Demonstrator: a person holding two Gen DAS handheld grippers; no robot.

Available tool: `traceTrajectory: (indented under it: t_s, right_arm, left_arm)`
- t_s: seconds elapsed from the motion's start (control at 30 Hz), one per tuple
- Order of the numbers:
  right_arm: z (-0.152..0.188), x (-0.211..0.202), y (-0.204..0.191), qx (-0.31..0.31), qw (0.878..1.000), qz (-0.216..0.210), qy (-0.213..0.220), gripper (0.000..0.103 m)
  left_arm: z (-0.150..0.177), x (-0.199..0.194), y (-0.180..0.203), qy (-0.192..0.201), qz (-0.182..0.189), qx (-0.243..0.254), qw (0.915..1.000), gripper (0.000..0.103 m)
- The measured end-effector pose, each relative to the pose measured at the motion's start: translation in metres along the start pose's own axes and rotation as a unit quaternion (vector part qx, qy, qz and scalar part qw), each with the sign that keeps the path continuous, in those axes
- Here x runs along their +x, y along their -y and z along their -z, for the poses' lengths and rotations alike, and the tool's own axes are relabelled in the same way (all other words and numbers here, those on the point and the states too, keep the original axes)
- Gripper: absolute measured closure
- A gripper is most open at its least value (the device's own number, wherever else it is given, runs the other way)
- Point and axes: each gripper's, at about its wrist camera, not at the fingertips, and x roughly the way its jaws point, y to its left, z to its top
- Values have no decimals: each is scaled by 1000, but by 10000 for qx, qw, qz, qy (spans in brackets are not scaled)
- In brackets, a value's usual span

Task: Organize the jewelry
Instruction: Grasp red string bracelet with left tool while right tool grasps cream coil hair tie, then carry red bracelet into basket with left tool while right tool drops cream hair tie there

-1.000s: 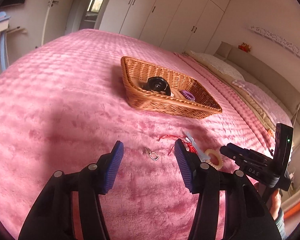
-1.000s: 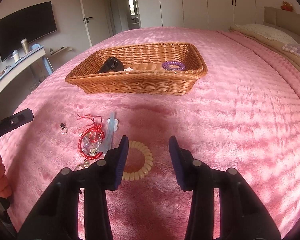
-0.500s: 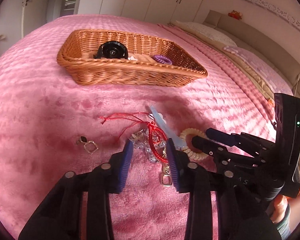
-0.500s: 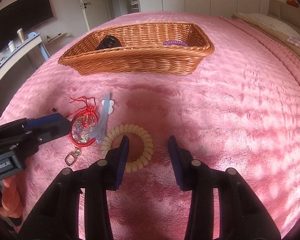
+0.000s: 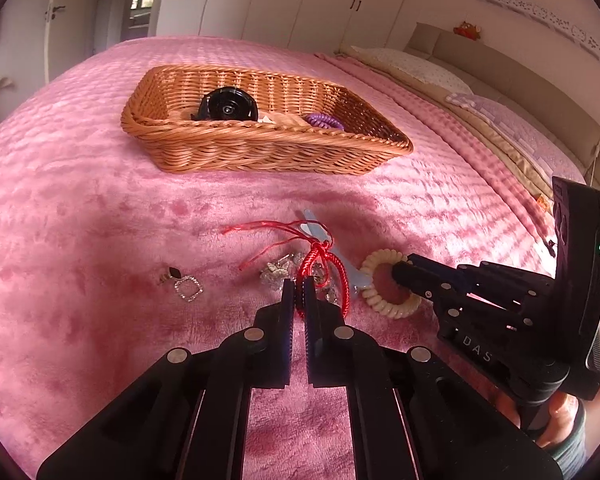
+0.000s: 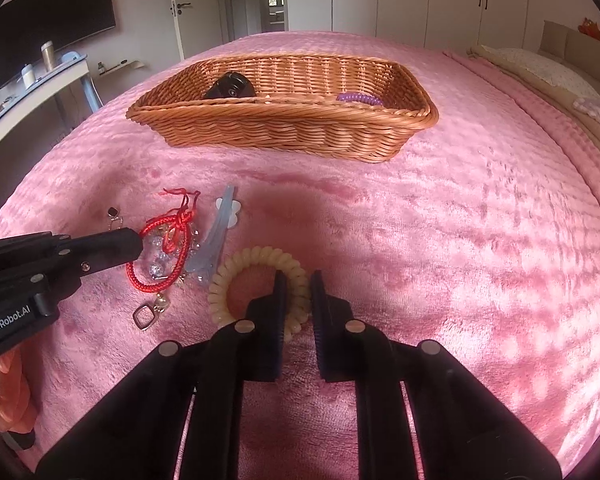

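A red cord bracelet [image 5: 342,276] [image 6: 156,284] lies on the pink bedspread over crystal beads [image 5: 278,270]. My left gripper [image 5: 299,292] is shut on the bracelet's near loop. A cream coil hair tie [image 6: 256,258] [image 5: 384,258] lies to its right. My right gripper [image 6: 298,286] is closed on the tie's near side, one finger inside the ring. A pale blue hair clip [image 6: 220,232] lies between bracelet and tie. A wicker basket [image 5: 260,152] [image 6: 284,136] stands beyond.
The basket holds a black round object [image 5: 228,106] and a purple coil tie [image 5: 324,121]. An earring [image 5: 186,286] lies left of the bracelet, and a square pendant [image 6: 144,316] near it. Pillows [image 5: 492,120] line the bed's right side.
Both grippers moved down and forward onto the jewelry and closed: the left on the red bracelet, the right on the cream hair tie.
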Motion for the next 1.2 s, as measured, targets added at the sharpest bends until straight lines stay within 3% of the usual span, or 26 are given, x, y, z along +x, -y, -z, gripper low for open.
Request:
traceTrajectory:
  t_s: [0.17,0.47,0.73,1.03,1.2]
  right_arm:
    - [0,-5,-3,-58,9999,70,114,93]
    - [-1,-16,3,85,9993,84,340,93]
    - [-1,-34,4,133,9971,0,751,94]
    - [-2,-40,8,250,9961,-78,842,94]
    - [-12,-71,9,291,9908,-309,1284,94]
  left_arm:
    - [5,-20,-16,138,170,-159,9996,100]
    - [22,-42,-33,161,100,-215,9996,100]
    - [22,-68,-18,547,90,121,9984,100]
    - [15,-83,-1,788,-11,413,9960,100]
    - [-1,-98,7,1053,81,521,9930,100]
